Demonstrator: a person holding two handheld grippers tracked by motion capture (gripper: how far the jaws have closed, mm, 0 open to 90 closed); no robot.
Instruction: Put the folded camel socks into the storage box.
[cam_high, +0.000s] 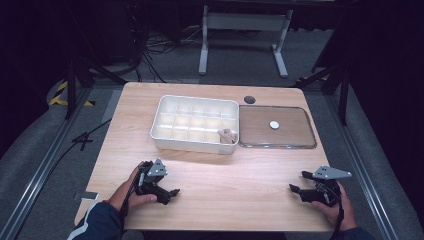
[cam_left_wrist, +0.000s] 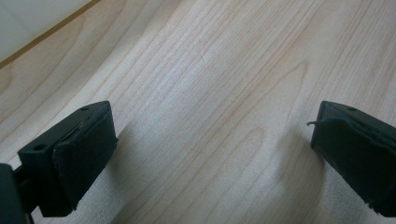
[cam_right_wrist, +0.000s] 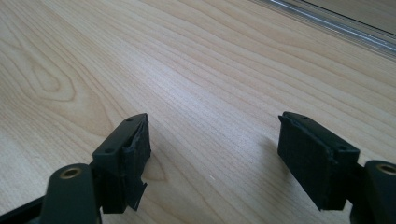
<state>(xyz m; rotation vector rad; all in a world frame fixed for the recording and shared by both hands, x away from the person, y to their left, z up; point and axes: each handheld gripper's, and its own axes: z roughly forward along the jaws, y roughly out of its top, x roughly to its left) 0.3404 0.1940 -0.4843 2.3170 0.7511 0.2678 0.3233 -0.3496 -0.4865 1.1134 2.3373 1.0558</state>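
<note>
Both tools, left (cam_high: 171, 194) and right (cam_high: 296, 190): blocky black jaws wide, empty | wood-grain table (cam_high: 225, 200) | white gridded tray (cam_high: 195, 122)

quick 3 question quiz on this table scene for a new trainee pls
1. True or false: the left gripper is shut on the small brown object.
2. Where does the small brown object lie? A) on the clear lid B) in a front right compartment of the white divided tray C) on the bare table
3. What sits on the middle of the clear lid, to the right of the tray?

Key:
1. False: both it and the right gripper stand open over bare wood.
2. B
3. A small white round knob.
</note>
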